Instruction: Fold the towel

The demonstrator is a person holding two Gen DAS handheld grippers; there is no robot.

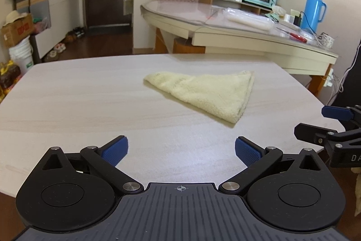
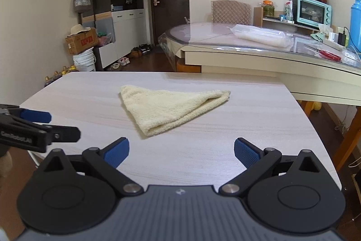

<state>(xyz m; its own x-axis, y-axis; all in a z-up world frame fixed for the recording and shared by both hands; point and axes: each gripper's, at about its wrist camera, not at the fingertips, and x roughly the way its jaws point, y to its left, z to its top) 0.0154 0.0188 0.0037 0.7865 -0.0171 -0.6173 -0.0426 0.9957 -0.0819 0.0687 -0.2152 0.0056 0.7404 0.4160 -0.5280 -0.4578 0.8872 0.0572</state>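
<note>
The left gripper point(image 1: 181, 151) hung above the near edge of the pale wood-grain table point(image 1: 67, 94), its blue-padded fingers point(image 1: 116, 150) spread wide with nothing between them. The right gripper point(image 2: 181, 151) hovered beside it, equally wide and empty, each tool's tip showing at the rim of the other's view. Both stood well short of the towel. That cream terry towel point(image 2: 171, 106) lay flat near the table's middle, folded into a triangle, untouched by either tool. Beyond the table stood a larger glass-topped table point(image 2: 248, 46), carrying a teal toaster oven point(image 2: 313, 12), a blue thermos point(image 1: 313, 8) and red-handled scissors point(image 2: 328, 54).
</note>
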